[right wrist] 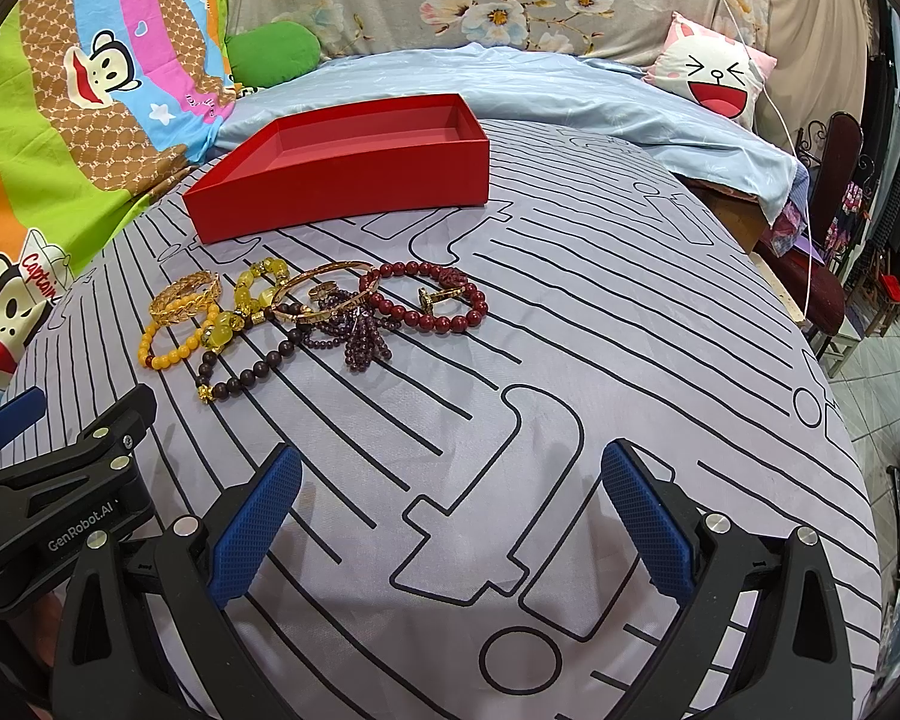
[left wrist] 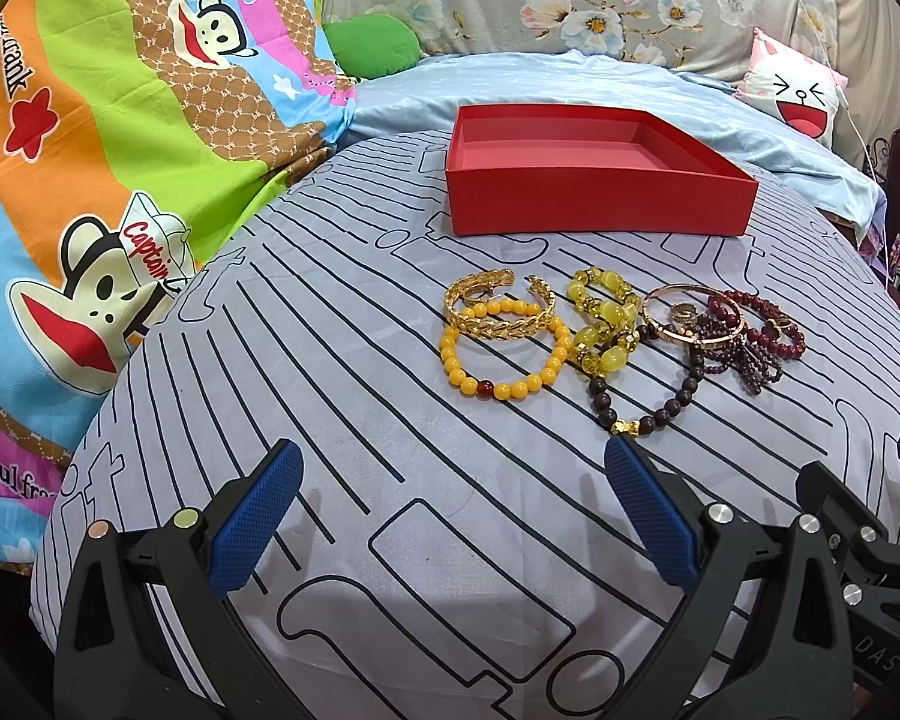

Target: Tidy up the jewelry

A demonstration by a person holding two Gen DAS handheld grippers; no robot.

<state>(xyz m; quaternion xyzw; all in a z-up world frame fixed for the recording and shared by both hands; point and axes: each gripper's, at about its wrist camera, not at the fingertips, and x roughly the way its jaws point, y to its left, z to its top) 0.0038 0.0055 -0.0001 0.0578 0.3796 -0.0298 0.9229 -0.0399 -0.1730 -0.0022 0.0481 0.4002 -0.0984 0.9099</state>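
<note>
Both hand-held grippers (left wrist: 453, 516) (right wrist: 450, 519) gape wide, empty, before glossy beaded bracelets (left wrist: 504, 351) and a matte red box (left wrist: 600, 204).

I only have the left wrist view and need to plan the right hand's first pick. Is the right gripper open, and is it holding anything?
Observer: The right gripper is open and empty, over bare striped sheet short of the jewelry.
Operator: Which piece lies closest ahead of it?
Observer: The purple tasselled strand looks nearest. It is tangled under the thin gold bangle.
Operator: Any hazard on the right that I can't see?
Observer: Yes. The bed ends on that side, with tiled floor below, so anything that slips off could fall there.
</note>
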